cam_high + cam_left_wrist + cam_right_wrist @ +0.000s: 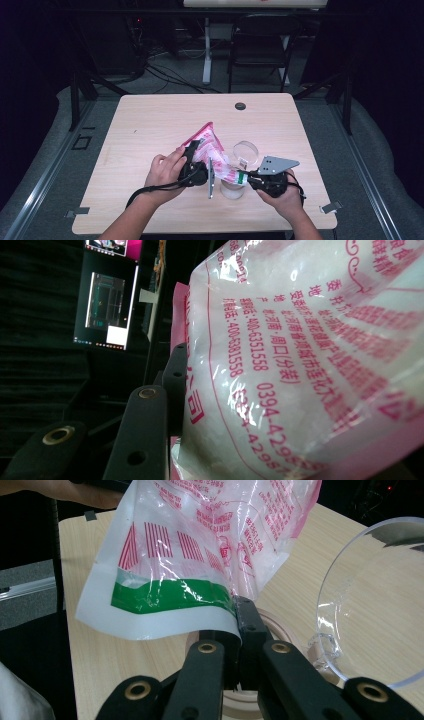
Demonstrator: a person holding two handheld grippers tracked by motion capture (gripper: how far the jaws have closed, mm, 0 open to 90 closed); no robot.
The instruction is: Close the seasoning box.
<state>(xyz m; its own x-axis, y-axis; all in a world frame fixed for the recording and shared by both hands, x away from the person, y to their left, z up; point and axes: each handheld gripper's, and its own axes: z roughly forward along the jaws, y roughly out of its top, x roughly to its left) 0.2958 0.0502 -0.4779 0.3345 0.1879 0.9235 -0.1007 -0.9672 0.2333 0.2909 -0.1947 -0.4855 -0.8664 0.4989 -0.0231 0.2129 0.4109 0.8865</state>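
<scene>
While pinched, bag [200,545] between tools [239,611].

Clear bag [200,545] with pink print, green band.

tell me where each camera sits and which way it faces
High view: above the person's side of the table, looking forward and down; both forearms and hands, left gripper, right gripper.
Left gripper view: on the left gripper, looking along its black jaws at the bag.
Right gripper view: on the right gripper, over its shut jaws to the bag's green-striped edge, the table and the clear jar.
All three share the bag.
</scene>
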